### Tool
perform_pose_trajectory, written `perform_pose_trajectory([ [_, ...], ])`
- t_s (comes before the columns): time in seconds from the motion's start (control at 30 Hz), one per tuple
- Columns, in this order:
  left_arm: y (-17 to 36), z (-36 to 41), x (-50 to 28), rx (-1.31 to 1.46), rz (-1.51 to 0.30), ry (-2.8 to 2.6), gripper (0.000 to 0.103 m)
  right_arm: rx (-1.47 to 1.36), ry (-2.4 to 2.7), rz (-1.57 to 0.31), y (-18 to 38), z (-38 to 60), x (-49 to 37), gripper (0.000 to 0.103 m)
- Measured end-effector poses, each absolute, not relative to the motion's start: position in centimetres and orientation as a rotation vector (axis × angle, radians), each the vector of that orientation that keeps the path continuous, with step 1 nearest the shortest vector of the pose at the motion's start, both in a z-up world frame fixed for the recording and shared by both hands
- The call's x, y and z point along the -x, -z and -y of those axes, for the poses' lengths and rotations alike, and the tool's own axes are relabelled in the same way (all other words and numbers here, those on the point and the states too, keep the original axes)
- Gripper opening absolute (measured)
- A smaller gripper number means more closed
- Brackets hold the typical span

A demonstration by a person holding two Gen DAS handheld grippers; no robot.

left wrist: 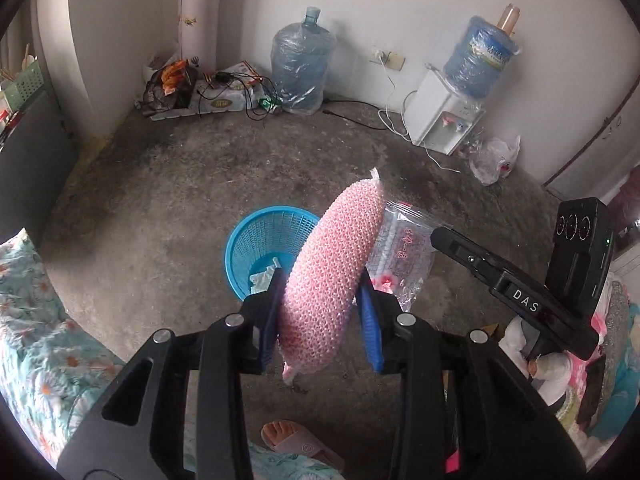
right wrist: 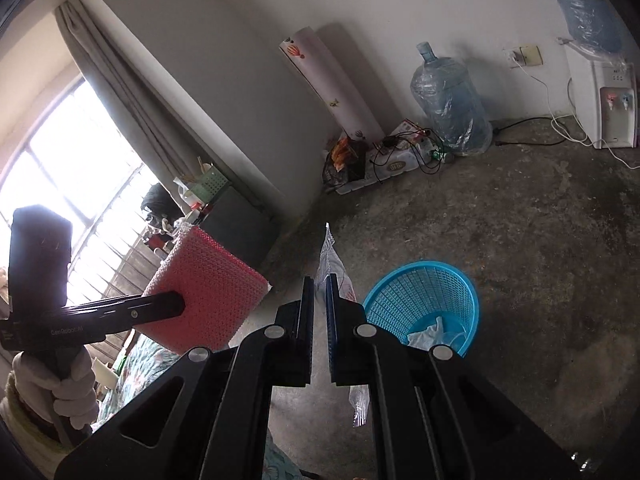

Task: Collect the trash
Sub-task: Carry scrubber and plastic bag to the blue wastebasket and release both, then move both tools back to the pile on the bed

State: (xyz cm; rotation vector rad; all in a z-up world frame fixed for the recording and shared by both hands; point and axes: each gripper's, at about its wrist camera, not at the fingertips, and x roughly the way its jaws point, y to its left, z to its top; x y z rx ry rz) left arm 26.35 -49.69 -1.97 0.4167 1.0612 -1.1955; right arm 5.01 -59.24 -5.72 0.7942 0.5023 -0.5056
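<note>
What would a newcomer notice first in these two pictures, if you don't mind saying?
Most likely the pink bubble-wrap pouch, clamped in the left claw at the centre of the left wrist view. Just behind it a blue mesh basket stands on the bare concrete floor with crumpled paper inside. The right claw pinches a clear plastic bag nearby.

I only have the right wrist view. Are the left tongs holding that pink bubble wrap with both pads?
Observer: Yes. The left wrist view shows the pink bubble wrap standing between both blue pads of the left tongs.
Operator: Is there any trash I can't see?
Observer: A crumpled plastic bag lies on the floor beside the water dispenser.
Operator: Is anything underneath the tongs?
Observer: A foot in a pink slipper, near the bottom edge.
</note>
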Motion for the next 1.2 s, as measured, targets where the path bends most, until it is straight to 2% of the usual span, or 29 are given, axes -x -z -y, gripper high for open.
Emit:
perform_pose_trajectory([
  [0.1, 5.4, 53.4, -26.3, -0.413, -1.077, 1.190, 0.039, -0.824, 0.516, -0.531, 8.6, 61.9, -7.1, 0.006],
  [0.13, 6.6, 54.3, -26.5, -0.410, -1.071, 1.186, 0.052, -0.832, 0.523, -0.549, 9.7, 62.7, -8.1, 0.007],
  [0.2, 8.9, 56.0, -26.9, -0.421, -1.060, 1.171, 0.073, -0.853, 0.560, -0.597, 12.6, 64.4, -9.7, 0.013],
  [0.23, 10.0, 56.5, -27.1, -0.425, -1.056, 1.141, 0.073, -0.876, 0.574, -0.633, 14.3, 65.3, -10.4, 0.032],
  [0.27, 11.0, 56.8, -27.3, -0.421, -1.064, 1.115, 0.073, -0.887, 0.619, -0.677, 16.0, 66.0, -10.8, 0.047],
  [0.37, 12.3, 56.5, -28.1, -0.384, -1.120, 1.072, 0.073, -0.926, 0.675, -0.729, 19.0, 66.2, -10.4, 0.047],
  [0.47, 11.4, 54.9, -29.0, -0.357, -1.083, 1.069, 0.073, -0.940, 0.676, -0.707, 19.6, 64.7, -8.8, 0.047],
  [0.7, 5.3, 51.3, -28.9, -0.313, -0.967, 1.079, 0.073, -0.884, 0.707, -0.632, 15.6, 59.8, -5.6, 0.047],
  [0.8, 1.8, 49.2, -27.7, -0.298, -0.930, 1.110, 0.073, -0.788, 0.715, -0.608, 12.0, 56.8, -5.6, 0.055],
  [0.87, -0.7, 47.1, -26.6, -0.293, -0.904, 1.126, 0.073, -0.718, 0.703, -0.581, 9.3, 54.4, -5.7, 0.066],
  [0.97, -3.9, 42.8, -24.7, -0.275, -0.890, 1.118, 0.073, -0.623, 0.656, -0.546, 5.5, 50.2, -6.1, 0.078],
  [1.2, -9.3, 28.3, -22.2, -0.151, -0.859, 1.010, 0.073, -0.423, 0.509, -0.496, -0.9, 40.2, -6.6, 0.094],
])
